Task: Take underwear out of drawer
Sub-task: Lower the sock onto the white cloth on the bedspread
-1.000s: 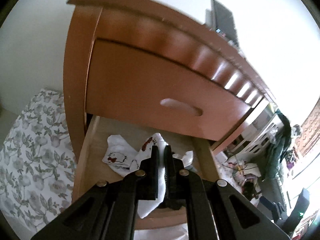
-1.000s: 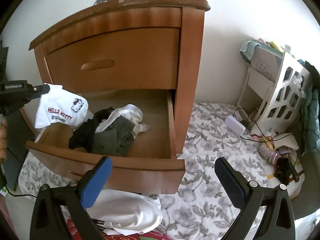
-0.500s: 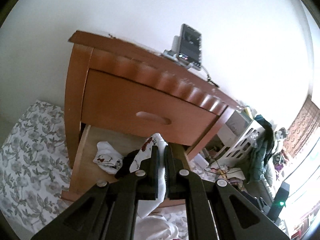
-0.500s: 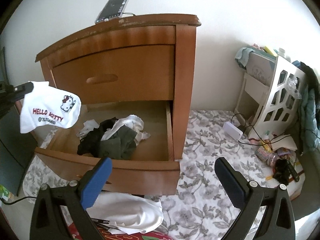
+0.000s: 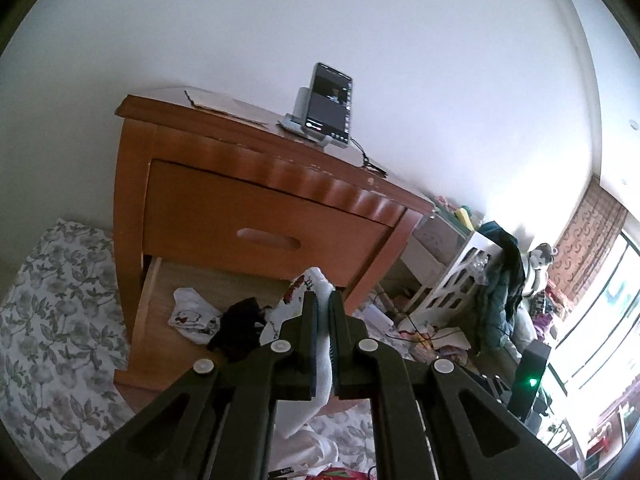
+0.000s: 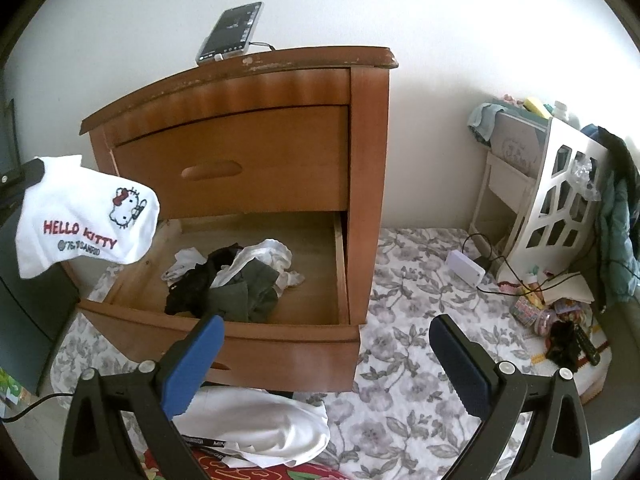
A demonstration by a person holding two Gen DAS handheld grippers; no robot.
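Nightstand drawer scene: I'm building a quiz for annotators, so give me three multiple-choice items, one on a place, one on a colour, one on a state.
1. Where is the phone?
A. on top of the nightstand
B. in the open drawer
C. on the floor

2. What colour are the pads of the right hand-held gripper?
A. red
B. blue
C. white

3. What state is the left hand-held gripper in?
A. wide open and empty
B. shut on the white Hello Kitty underwear
C. shut on a black garment

Key: 1 A, it stands propped on the top; 2 B, both pads show blue; 3 B, white cloth is pinched between its fingers, clear of the lower drawer.
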